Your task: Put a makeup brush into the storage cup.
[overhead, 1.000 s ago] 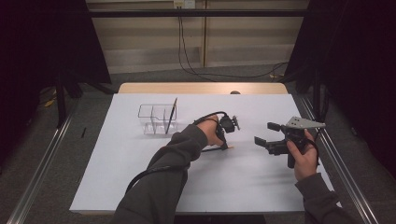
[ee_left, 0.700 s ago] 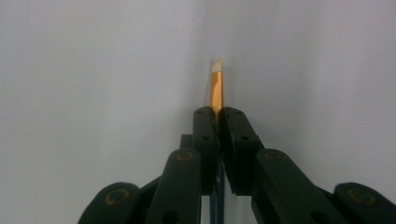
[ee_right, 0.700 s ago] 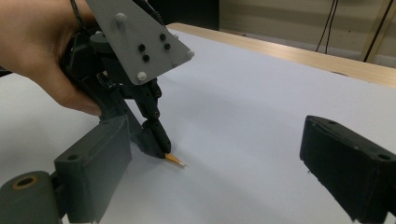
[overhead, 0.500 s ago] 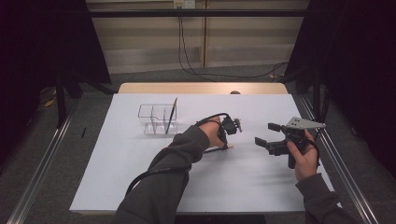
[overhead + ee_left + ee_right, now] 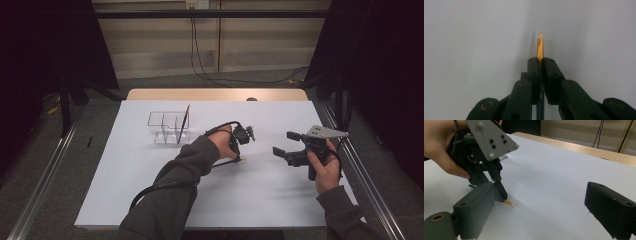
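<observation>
High view: since a second ago the left hand-held gripper (image 5: 242, 156) has shifted slightly away from the clear organiser (image 5: 169, 128), its tip low at the white worktop (image 5: 260, 200); the right hand-held gripper (image 5: 284, 143) has kept its place, jaws wide with nothing between them.

Left gripper view: the jaws are clamped on a thin orange stick (image 5: 540, 48), its long axis running straight out past the tips.

Right gripper view: the stick's (image 5: 509, 203) free end touches the worktop, well right of the organiser.

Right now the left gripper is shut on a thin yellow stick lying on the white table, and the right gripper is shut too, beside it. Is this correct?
Not quite: the right gripper is open, as the right gripper view shows its two jaws standing wide apart with nothing between them. The rest holds: the left gripper is shut on the thin yellow stick at the white table.
</observation>
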Tool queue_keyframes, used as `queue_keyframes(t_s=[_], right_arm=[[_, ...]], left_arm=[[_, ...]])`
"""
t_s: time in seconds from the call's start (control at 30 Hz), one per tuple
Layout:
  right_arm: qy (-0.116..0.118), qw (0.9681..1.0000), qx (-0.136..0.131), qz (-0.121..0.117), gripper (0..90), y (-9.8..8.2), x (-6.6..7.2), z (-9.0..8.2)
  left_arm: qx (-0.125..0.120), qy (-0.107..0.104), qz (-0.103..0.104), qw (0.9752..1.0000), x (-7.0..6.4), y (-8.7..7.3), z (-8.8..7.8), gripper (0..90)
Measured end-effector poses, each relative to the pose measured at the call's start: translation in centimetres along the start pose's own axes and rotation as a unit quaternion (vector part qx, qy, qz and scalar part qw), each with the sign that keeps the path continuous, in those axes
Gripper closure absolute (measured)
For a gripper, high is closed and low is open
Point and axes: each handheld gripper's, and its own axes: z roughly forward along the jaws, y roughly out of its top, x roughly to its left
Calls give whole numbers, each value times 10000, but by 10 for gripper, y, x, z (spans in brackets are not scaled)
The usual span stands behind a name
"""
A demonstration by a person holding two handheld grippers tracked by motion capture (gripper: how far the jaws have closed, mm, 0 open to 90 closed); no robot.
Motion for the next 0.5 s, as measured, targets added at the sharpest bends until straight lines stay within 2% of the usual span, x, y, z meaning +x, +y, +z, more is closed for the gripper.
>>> queue_keyframes(t_s=[0.07, 0.17, 0.2, 0.3, 0.43, 0.5], right_arm=[[30, 10000, 12, -28, 85, 0, 0, 1], [24, 10000, 17, -16, 85, 0, 0, 2], [39, 10000, 16, -20, 85, 0, 0, 2], [51, 10000, 35, -17, 85, 0, 1, 3], [71, 10000, 50, -39, 85, 1, 1, 4], [70, 10000, 50, -31, 85, 1, 2, 5]], left_arm=[[-104, 39, -20, 9999, 3, -3, -6, 842], [-407, 2, -187, 9990, 5, -6, -16, 842], [-473, 34, -172, 9987, 7, -8, -19, 842], [-755, 94, -306, 9966, 8, -11, -28, 842], [-1239, 133, -407, 9914, 11, -17, -41, 842], [-1506, 127, -500, 9872, 12, -20, -45, 842]])
